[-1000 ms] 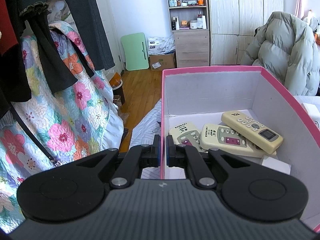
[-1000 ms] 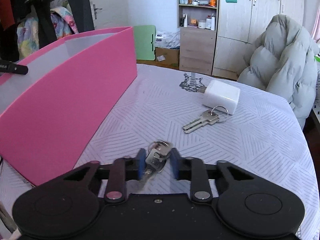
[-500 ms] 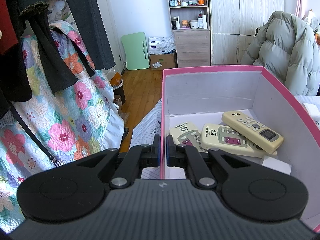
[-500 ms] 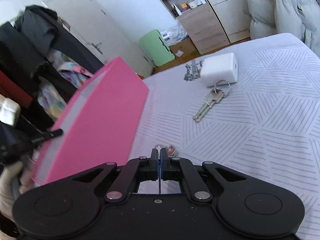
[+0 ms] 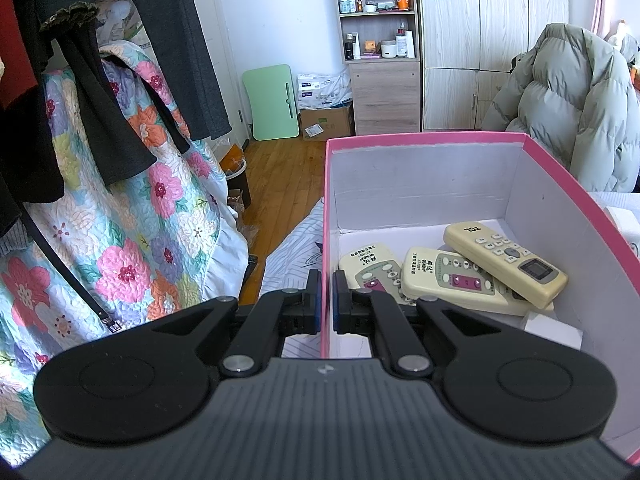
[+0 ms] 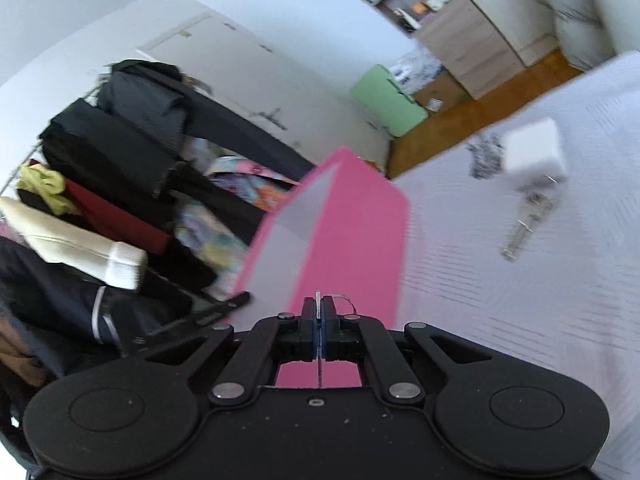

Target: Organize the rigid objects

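1. Gripping the pink box (image 5: pixel 326 216) by its near wall, our left gripper (image 5: pixel 326 300) has its jaws clamped on it; three remotes (image 5: pixel 460 276) lie inside.
2. Our right gripper (image 6: pixel 319 316) pinches a thin metal key (image 6: pixel 318 300), jaws together, in front of the box's outer side.
3. Another key (image 6: pixel 524 228) lies on the worktop (image 6: pixel 520 300) beside a white block (image 6: pixel 536 154).

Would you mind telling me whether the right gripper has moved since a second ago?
Yes. The right gripper, shut on the key, has lifted off the table and swung left toward the pink box, rolling as it went.
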Tool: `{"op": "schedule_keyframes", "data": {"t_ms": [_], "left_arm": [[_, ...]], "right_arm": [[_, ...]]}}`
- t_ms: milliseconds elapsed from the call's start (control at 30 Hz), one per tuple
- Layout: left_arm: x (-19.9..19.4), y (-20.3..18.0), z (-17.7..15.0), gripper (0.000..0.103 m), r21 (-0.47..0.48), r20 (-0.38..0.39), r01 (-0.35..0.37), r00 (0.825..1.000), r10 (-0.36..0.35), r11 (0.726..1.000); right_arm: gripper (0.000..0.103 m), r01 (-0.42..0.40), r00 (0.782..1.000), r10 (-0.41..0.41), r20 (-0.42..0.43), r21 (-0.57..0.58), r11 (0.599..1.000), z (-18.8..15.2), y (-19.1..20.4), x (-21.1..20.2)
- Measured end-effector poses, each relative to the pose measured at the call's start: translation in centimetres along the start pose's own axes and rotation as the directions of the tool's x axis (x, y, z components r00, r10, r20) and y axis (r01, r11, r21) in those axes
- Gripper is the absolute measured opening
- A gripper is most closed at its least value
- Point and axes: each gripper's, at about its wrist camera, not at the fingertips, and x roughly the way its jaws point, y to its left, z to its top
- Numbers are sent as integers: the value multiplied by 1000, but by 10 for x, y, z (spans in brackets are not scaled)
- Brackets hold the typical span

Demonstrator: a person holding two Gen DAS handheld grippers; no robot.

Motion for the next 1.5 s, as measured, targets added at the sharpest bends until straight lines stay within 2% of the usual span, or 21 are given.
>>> {"op": "schedule_keyframes", "data": {"t_ms": [167, 300, 500, 700, 833, 900, 1000, 1033, 1133, 1167, 1233, 1333, 1500], "left_arm": [[0, 2, -1, 4, -4, 2, 3, 1000, -3, 1000], [0, 2, -1, 4, -5, 2, 3, 1000, -3, 1000], [0, 2, -1, 4, -5, 2, 4, 1000, -4, 1000], [-1, 2, -1, 4, -4, 4, 2, 1000, -2, 1000], [-1, 0, -1, 4, -2, 3, 3, 1000, -3, 1000], [-2, 0, 0, 4, -1, 4, 5, 1000, -5, 1000], [-2, 0, 0, 4, -1, 4, 6, 1000, -6, 1000], [-2, 0, 0, 4, 0, 4, 5, 1000, -5, 1000], [-1, 2, 1, 4, -3, 4, 8, 1000, -8, 1000], [-1, 2, 1, 4, -2, 4, 7, 1000, -7, 1000], [-1, 2, 1, 4, -2, 4, 7, 1000, -7, 1000], [-1, 2, 1, 4, -3, 4, 7, 1000, -7, 1000], [-1, 2, 2, 4, 1, 2, 3, 1000, -3, 1000]], "right_arm": [[4, -63, 998, 61, -16, -95, 994, 15, 40, 8], [4, -122, 992, 112, -64, -172, 978, 27, 75, 26], [4, -142, 983, 102, -152, -282, 949, 43, 109, 70], [4, -62, 975, -21, -220, -362, 930, 54, 113, 131], [4, 24, 955, -146, -259, -423, 906, 53, 103, 172], [4, 91, 941, -237, -240, -493, 865, 51, 101, 188], [4, 171, 918, -349, -186, -610, 774, 46, 105, 202], [9, 194, 915, -373, -154, -643, 741, 44, 108, 202], [11, 235, 916, -394, -72, -699, 675, 41, 115, 187], [15, 234, 920, -387, -65, -700, 675, 43, 117, 181], [22, 219, 933, -354, -65, -679, 701, 48, 117, 160], [24, 239, 941, -338, -28, -653, 719, 57, 115, 128], [30, 313, 929, -370, 31, -603, 734, 69, 98, 79]]}}
